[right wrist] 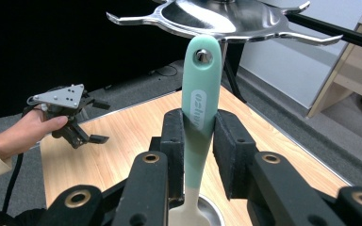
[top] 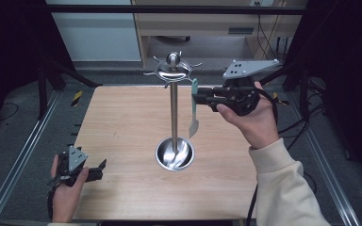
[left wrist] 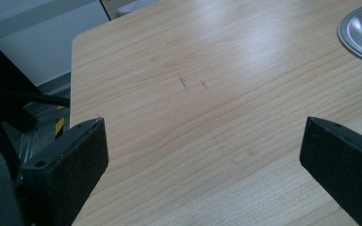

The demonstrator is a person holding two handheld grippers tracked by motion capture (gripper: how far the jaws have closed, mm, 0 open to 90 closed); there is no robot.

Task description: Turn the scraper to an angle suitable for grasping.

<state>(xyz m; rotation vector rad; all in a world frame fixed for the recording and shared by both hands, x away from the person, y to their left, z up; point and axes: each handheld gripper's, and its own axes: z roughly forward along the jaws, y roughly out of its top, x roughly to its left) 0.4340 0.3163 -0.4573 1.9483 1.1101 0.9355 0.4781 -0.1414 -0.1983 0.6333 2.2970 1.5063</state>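
One wooden table (top: 122, 141) is carrying one steel rack (top: 174, 113) with hooks just above the one teal-handled spatula (right wrist: 199, 108), which is hanging upright, hole end up. The right gripper (right wrist: 199, 141) is clamping its handle, nearest the hooks. The left gripper (top: 96, 172) is resting slack, jaws apart, well away.

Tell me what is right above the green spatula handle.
The hooked metal disc atop the stand sits right above the green spatula handle, held upright in the right tool. The disc's underside hides whether the handle's hole is on a hook.
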